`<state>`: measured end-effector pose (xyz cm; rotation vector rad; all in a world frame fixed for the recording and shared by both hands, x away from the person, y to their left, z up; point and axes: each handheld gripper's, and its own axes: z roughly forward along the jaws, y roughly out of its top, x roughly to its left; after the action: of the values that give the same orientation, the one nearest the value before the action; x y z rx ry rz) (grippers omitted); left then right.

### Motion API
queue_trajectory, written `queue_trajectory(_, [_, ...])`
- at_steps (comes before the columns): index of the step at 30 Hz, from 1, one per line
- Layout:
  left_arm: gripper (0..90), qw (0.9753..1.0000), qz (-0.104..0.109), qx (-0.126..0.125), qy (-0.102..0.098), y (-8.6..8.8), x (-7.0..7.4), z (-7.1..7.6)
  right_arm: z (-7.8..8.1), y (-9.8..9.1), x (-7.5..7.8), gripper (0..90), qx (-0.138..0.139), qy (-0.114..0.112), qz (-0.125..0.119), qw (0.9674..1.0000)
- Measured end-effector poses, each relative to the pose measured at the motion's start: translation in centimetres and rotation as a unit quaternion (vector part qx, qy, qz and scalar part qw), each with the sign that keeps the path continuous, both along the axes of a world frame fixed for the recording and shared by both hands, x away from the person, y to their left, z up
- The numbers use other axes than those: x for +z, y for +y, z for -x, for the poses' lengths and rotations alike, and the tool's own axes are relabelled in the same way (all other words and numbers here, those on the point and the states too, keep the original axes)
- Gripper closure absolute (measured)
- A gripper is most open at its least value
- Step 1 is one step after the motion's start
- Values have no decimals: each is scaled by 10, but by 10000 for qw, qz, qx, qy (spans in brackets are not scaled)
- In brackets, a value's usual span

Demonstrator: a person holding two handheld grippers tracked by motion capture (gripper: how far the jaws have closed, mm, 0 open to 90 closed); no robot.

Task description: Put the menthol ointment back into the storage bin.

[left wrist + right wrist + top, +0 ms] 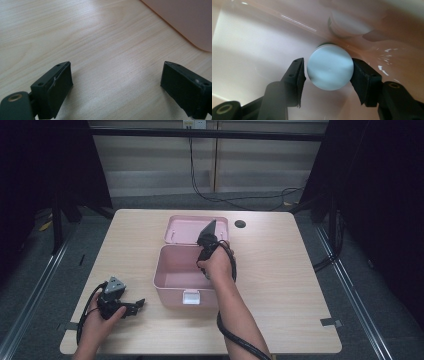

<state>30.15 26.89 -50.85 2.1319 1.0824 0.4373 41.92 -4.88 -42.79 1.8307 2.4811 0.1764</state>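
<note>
Round pale-blue cap [329, 67] is sitting squarely between right gripper [327, 72] jaws, both touching it, inside pink box [170, 277]; left gripper [117, 85] is resting wide open, empty.

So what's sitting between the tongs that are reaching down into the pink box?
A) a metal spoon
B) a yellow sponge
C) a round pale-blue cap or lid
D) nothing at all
C: in the right gripper view the right tongs flank a round pale-blue cap inside the pink box; whether they are already pinching it is hard to tell.
</note>
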Motion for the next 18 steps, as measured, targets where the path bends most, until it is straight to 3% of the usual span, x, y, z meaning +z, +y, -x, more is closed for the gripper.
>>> queue_trajectory(18, [98, 10000, 5, -4, 10, 0, 0, 0, 1, 3, 15, 372, 97, -85, 35, 9999])
